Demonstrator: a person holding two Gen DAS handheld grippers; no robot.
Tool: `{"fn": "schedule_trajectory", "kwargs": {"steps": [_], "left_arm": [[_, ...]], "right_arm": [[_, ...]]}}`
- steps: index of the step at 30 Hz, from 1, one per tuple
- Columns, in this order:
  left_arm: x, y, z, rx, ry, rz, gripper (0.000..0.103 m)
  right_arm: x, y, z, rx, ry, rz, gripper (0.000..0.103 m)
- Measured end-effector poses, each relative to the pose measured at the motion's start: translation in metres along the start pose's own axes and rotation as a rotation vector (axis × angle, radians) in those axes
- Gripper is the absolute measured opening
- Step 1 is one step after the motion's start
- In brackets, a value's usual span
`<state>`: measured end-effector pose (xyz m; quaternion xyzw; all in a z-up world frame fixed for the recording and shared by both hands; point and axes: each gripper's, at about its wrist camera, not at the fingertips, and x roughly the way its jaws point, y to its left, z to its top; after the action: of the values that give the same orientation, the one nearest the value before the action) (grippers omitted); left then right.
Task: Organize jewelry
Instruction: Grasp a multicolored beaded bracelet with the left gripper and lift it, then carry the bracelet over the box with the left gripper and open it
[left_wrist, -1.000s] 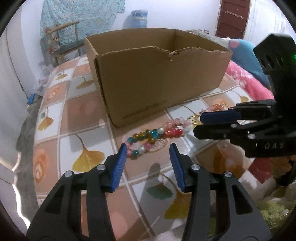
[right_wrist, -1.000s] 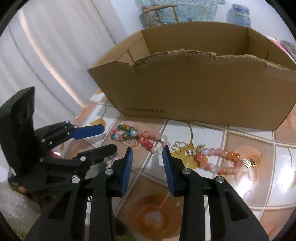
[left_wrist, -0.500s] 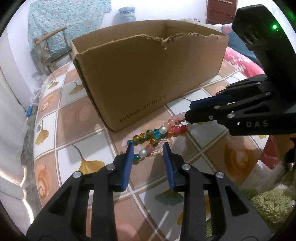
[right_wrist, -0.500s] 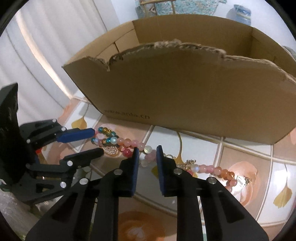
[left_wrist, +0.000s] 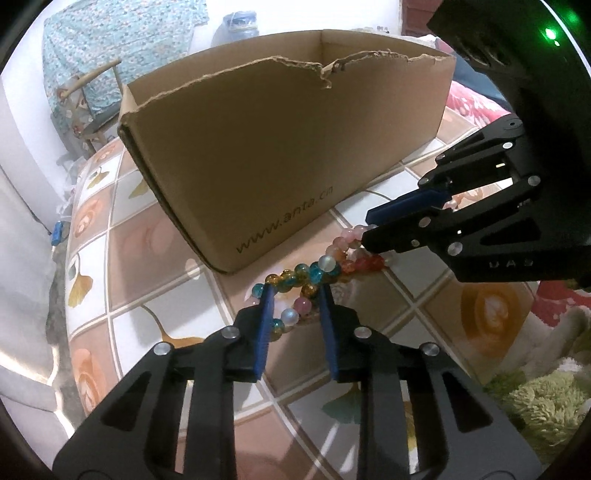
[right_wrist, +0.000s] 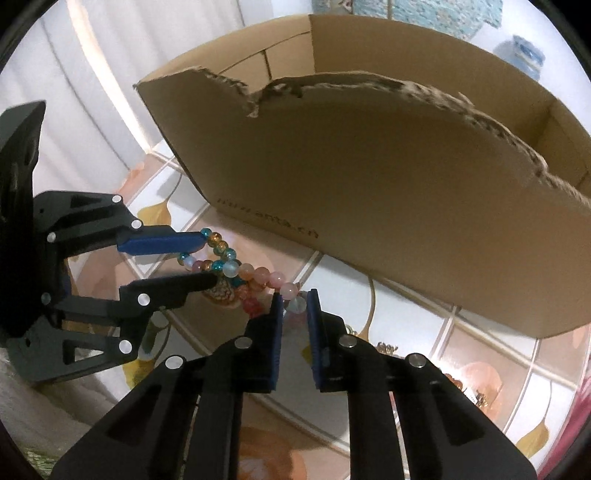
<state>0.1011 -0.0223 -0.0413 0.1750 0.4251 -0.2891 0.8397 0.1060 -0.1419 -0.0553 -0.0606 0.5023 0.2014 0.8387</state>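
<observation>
Now both grippers are closing on the multicoloured glass-bead bracelet (left_wrist: 314, 273) near the tiled tabletop's (left_wrist: 155, 325) front edge, left gripper (left_wrist: 295, 295) and right gripper (right_wrist: 295, 299) straddling beads, so lifting it together into the torn brown cardboard box (left_wrist: 280, 155) probably follows.

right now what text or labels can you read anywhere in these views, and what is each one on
"www.anta.cn": printed on the front wall of the cardboard box, clear in the left wrist view; the same print in the right wrist view is blurred, only the ending "anta.cn" shows.
"DAS": faint raised letters on the black body of the right gripper, hard to make out.
No other text is readable.
</observation>
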Motion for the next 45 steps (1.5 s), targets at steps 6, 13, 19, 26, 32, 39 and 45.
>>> {"fn": "schedule_trajectory", "kwargs": {"steps": [6,13,19,26,32,39,45], "left_arm": [[-0.001,0.003,-0.005,-0.022,-0.026,-0.024,0.009],[-0.025,0.001,-0.006,-0.030,-0.088,-0.029,0.009],[-0.056,-0.013,-0.004,0.000,-0.161,-0.012,0.009],[-0.095,-0.031,0.010,0.046,-0.271,0.007,0.009],[-0.128,-0.036,0.028,0.083,-0.361,0.018,0.009],[-0.169,-0.040,0.067,0.160,-0.491,0.072,0.009],[-0.171,-0.025,0.114,0.207,-0.557,0.110,0.009]], "right_arm": [[0.000,0.003,-0.002,-0.007,-0.017,-0.011,0.010],[-0.020,0.014,-0.003,0.018,-0.092,-0.021,0.010],[-0.059,0.021,-0.012,0.017,-0.191,-0.063,0.009],[-0.110,0.023,-0.019,0.019,-0.311,-0.117,0.009],[-0.151,0.024,-0.016,0.016,-0.440,-0.144,0.010],[-0.200,0.019,0.006,-0.064,-0.602,-0.201,0.009],[-0.212,-0.014,0.056,-0.113,-0.646,-0.188,0.009]]}}
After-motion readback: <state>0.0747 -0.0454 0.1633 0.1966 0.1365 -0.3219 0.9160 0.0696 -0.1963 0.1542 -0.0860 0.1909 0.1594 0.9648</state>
